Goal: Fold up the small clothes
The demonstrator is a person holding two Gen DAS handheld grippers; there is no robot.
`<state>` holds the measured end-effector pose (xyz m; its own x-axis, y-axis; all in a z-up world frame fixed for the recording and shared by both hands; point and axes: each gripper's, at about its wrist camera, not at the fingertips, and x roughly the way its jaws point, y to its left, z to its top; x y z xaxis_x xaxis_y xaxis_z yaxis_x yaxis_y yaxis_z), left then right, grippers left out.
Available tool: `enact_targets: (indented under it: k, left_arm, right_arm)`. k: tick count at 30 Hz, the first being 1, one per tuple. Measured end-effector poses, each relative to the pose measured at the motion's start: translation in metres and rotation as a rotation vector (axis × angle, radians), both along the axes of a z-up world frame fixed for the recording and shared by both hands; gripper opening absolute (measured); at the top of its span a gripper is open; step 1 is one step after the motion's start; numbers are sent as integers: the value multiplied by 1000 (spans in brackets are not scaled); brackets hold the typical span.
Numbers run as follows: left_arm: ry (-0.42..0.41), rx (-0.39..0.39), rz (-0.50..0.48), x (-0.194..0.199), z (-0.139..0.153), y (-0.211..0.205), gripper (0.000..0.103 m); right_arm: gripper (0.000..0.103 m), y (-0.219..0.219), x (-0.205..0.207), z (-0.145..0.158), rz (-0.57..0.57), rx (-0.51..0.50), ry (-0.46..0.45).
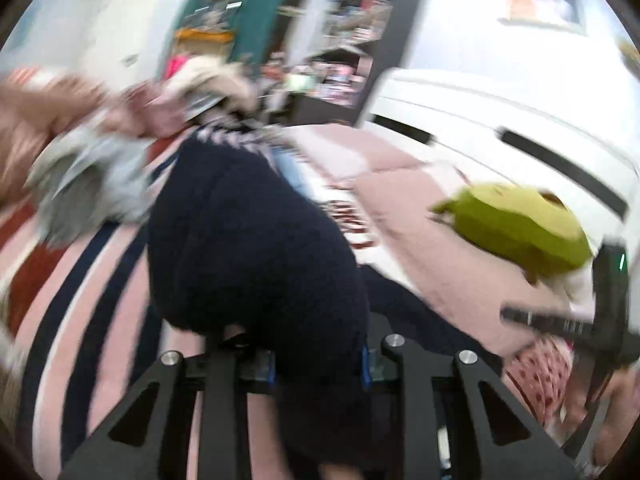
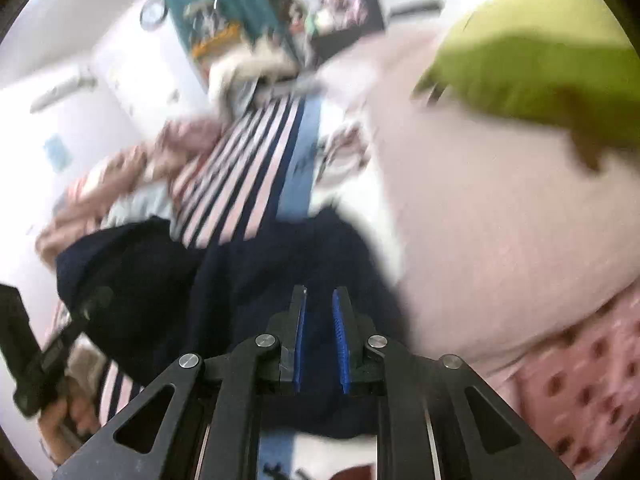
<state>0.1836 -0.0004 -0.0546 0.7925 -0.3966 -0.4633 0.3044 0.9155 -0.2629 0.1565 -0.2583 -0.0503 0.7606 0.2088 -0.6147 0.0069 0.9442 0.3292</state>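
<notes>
Both grippers, left (image 1: 316,364) and right (image 2: 320,332), pinch navy garment (image 1: 256,240) beside green plush (image 1: 516,228), lifting for a fold.

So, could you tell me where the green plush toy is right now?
The green plush toy lies on the pink bedding at the right of the left wrist view, near the white furniture, and at the upper right in the right wrist view.

No legible text, labels or numbers; both views motion-blurred.
</notes>
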Motion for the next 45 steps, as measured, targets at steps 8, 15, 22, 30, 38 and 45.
enact_targets:
  k: [8,15,22,30,38,45]
  left_arm:
    - [118,272,-470,5,-35,-161,24]
    - [103,328,-499,-14,-60,-169,44]
    - [92,61,-564,-41,-21,-110,81]
    - [172,-13,-307,-16,-32,-24,85]
    - [381,-232,-396,24,-94,-22,91]
    - [467,-424,-408,42,-111,-44,76]
  right_arm:
    - [27,-28,-37,22,66,2,-103]
    - [27,-48,-38,-8,107,28,-29]
    - [27,-39,-36,1,169,41,-52]
    - [27,37,-13,23,345,-104,-51]
    - [16,6,-7,-54,184,-218,225]
    - [18,-16,-21,-66,166,-118,238]
